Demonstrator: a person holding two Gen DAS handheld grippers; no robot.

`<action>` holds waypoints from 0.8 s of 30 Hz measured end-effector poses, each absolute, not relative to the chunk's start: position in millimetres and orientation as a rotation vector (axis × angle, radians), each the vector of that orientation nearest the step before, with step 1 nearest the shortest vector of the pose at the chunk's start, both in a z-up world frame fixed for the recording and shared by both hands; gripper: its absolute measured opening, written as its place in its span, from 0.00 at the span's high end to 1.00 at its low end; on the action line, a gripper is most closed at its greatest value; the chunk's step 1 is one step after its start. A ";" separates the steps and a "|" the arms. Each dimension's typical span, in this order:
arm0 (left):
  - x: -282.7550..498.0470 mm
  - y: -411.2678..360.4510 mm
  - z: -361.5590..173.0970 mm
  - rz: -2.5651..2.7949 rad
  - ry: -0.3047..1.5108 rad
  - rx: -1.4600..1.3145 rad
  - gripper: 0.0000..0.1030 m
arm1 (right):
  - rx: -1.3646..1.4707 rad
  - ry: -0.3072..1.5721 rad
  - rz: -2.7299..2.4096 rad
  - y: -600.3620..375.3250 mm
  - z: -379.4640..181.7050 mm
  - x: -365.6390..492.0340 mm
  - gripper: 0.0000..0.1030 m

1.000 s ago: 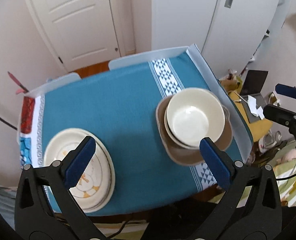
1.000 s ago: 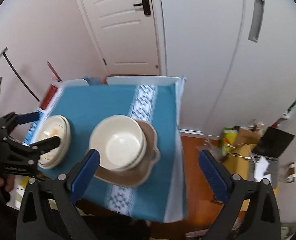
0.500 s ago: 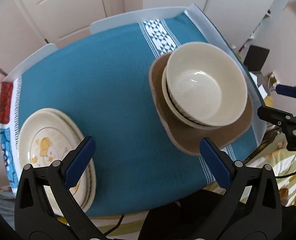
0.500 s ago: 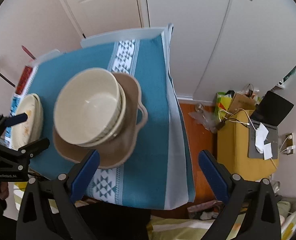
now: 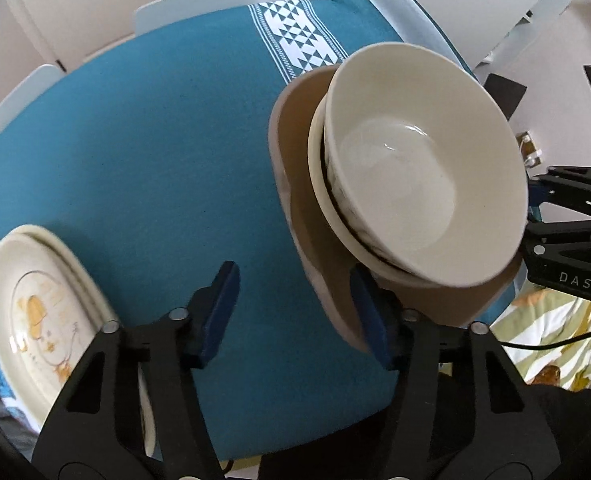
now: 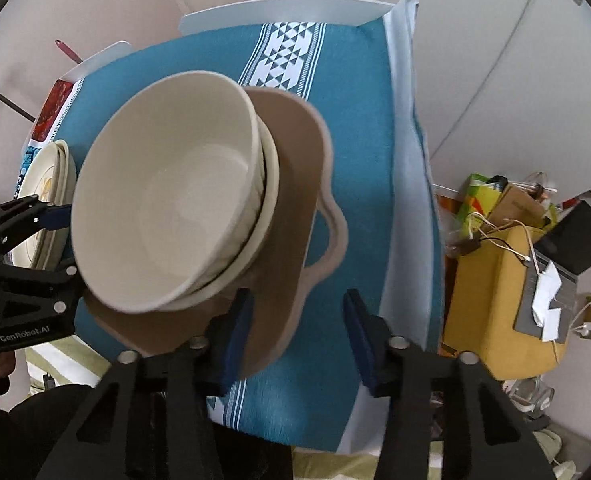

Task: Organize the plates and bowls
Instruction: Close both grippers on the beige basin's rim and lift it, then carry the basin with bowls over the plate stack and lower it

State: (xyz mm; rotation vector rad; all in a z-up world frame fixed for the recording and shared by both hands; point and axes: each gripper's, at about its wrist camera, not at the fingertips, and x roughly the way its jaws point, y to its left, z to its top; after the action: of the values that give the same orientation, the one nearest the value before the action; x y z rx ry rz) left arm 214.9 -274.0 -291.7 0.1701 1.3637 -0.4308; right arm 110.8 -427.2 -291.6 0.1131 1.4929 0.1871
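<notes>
Two nested cream bowls (image 5: 411,184) (image 6: 163,216) stand on a brown plate with handles (image 5: 295,160) (image 6: 295,184), at the right of the teal tablecloth (image 5: 135,140) (image 6: 355,140). A stack of cream plates with a yellow drawing (image 5: 35,300) (image 6: 43,184) lies at the left. My left gripper (image 5: 295,316) (image 6: 61,244) points down over the brown plate's left rim, which sits between its closing jaws; the pads do not press on it. My right gripper (image 6: 297,336) (image 5: 535,208) straddles the right rim near the handle (image 6: 333,240), jaws closing, pads apart from it.
The table's right edge drops to a wooden floor where a yellow box with cables (image 6: 495,280) and a dark laptop (image 6: 583,240) lie. White chair backs (image 5: 235,4) stand behind the table. Striped bedding (image 5: 543,340) lies below its near edge.
Both grippers have come down toward the table, so the bowls and brown plate loom larger. Both pairs of jaws have narrowed from wide open, each now around a rim of the brown plate.
</notes>
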 end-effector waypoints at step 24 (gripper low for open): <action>207.6 -279.0 -294.6 -0.529 1.283 0.182 0.88 | 0.162 1.369 0.325 -419.3 -300.4 111.1 0.86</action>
State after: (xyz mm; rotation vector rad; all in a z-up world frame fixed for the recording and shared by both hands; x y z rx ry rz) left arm 207.6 -279.0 -294.6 0.1824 1.2833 -0.5289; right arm 111.1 -419.3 -300.4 0.1617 1.3693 0.3249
